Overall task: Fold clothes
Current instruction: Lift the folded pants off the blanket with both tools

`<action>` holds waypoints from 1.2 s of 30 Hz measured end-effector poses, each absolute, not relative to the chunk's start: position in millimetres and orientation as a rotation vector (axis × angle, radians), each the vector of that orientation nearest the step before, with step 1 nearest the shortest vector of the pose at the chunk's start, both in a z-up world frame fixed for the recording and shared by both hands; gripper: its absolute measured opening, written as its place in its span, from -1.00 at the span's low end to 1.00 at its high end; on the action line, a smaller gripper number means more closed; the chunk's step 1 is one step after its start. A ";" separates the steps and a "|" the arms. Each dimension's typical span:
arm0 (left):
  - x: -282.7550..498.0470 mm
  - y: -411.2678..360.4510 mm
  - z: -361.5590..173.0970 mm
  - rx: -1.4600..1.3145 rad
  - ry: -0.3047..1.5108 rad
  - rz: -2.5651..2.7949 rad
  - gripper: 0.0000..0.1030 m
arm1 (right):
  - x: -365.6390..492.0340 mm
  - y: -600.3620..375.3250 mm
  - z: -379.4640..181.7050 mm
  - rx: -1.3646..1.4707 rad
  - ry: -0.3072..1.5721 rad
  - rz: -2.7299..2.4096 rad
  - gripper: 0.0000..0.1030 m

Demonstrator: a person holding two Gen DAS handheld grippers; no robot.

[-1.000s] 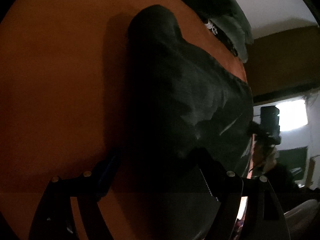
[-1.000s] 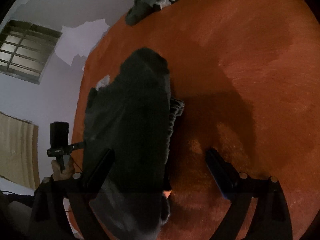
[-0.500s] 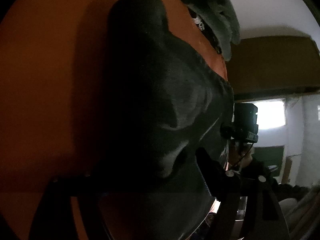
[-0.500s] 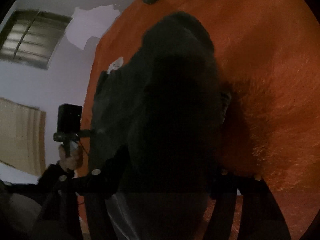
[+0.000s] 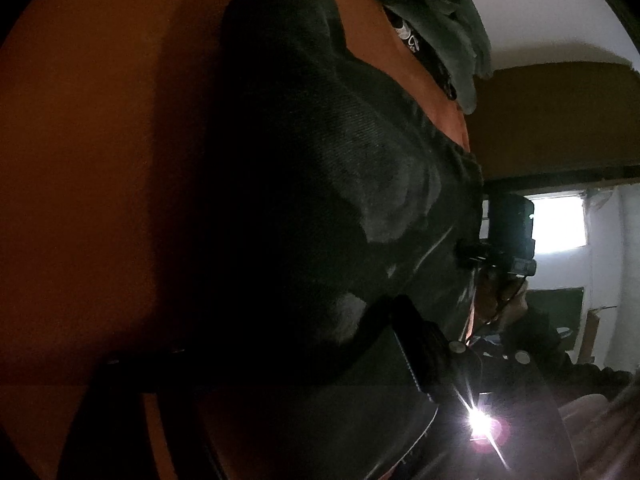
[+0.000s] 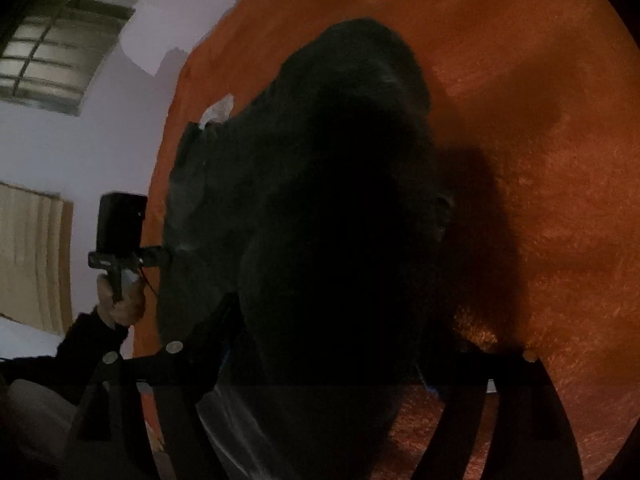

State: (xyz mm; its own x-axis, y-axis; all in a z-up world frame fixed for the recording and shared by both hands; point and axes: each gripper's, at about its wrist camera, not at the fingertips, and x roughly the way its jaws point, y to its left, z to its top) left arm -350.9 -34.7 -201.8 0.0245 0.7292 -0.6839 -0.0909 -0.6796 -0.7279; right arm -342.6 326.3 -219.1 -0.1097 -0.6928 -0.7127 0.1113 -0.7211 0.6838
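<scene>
Both your grippers sit wide around the black garment (image 5: 320,184) on the orange surface (image 5: 88,152). Right gripper (image 6: 328,364) jaws just reopened a bit, and honestly can't tell if either it or the left gripper (image 5: 276,364) is pinching.

A lived-in room of a home, dimly lit, with laundry spread on an orange fuzzy blanket (image 6: 540,140) that covers what looks like a bed. A dark garment (image 6: 320,200) lies bunched across it, and a grey pile of clothes (image 5: 440,20) sits at the blanket's far edge, at about 1 o'clock in the left wrist view. Plain pale walls (image 6: 100,160) with a patch of peeling paint (image 6: 176,32) show at 10 o'clock in the right wrist view, beside a barred window (image 6: 56,68) and a beige curtain (image 6: 32,256). In the left wrist view a bright window (image 5: 560,222) glows at 3 o'clock under a brown beam (image 5: 560,116).
</scene>
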 end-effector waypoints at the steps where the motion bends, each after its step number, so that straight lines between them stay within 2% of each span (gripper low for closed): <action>1: -351.7 -33.2 -204.0 -1.696 -0.669 1.717 0.50 | -342.4 324.1 -223.0 1.610 -0.674 -1.875 0.55; 4: -352.6 -24.8 -209.8 -1.681 -0.735 1.712 0.52 | -344.1 315.3 -226.8 1.610 -0.711 -1.873 0.60; 5: -351.6 -23.4 -208.4 -1.671 -0.728 1.726 0.48 | -342.8 314.5 -225.8 1.608 -0.715 -1.875 0.60; 7: -349.3 -21.4 -205.7 -1.652 -0.719 1.750 0.26 | -338.6 314.6 -223.7 1.600 -0.727 -1.880 0.51; 8: -347.6 -23.7 -204.9 -1.643 -0.733 1.754 0.06 | -336.6 314.8 -221.9 1.593 -0.725 -1.895 0.37; 9: -346.0 -26.2 -203.9 -1.633 -0.751 1.754 -0.13 | -334.2 315.0 -219.3 1.584 -0.722 -1.915 0.32; 12: -341.6 -32.3 -197.7 -1.595 -0.817 1.747 -0.35 | -326.6 317.2 -210.5 1.540 -0.697 -1.980 0.03; 14: -338.7 -29.7 -191.3 -1.583 -0.806 1.762 -0.40 | -322.5 319.5 -203.7 1.515 -0.711 -1.996 -0.16; 19: -334.7 -29.7 -183.8 -1.565 -0.798 1.778 -0.51 | -320.2 326.3 -196.3 1.486 -0.742 -1.992 -0.37; 22: -338.2 -38.2 -187.5 -1.567 -0.820 1.765 -0.53 | -319.6 328.6 -192.1 1.471 -0.737 -2.000 -0.40; 25: -339.8 -43.4 -194.8 -1.586 -0.866 1.735 -0.53 | -326.1 329.7 -200.7 1.524 -0.716 -1.984 -0.35; 27: -339.9 -46.9 -199.3 -1.602 -0.884 1.721 -0.50 | -332.8 338.0 -210.7 1.600 -0.729 -1.934 -0.11; 29: -339.8 -48.7 -202.6 -1.619 -0.895 1.710 -0.41 | -338.2 339.6 -215.6 1.654 -0.717 -1.916 0.30; 31: -339.9 -50.9 -205.6 -1.640 -0.900 1.697 -0.28 | -340.9 341.4 -217.7 1.659 -0.676 -1.915 0.48; 33: -341.0 -53.1 -211.9 -1.670 -0.927 1.672 -0.07 | -343.1 340.5 -223.8 1.658 -0.684 -1.888 0.53; 36: -339.3 -60.2 -218.6 -1.673 -0.967 1.641 -0.07 | -350.6 335.1 -236.1 1.631 -0.755 -1.822 0.54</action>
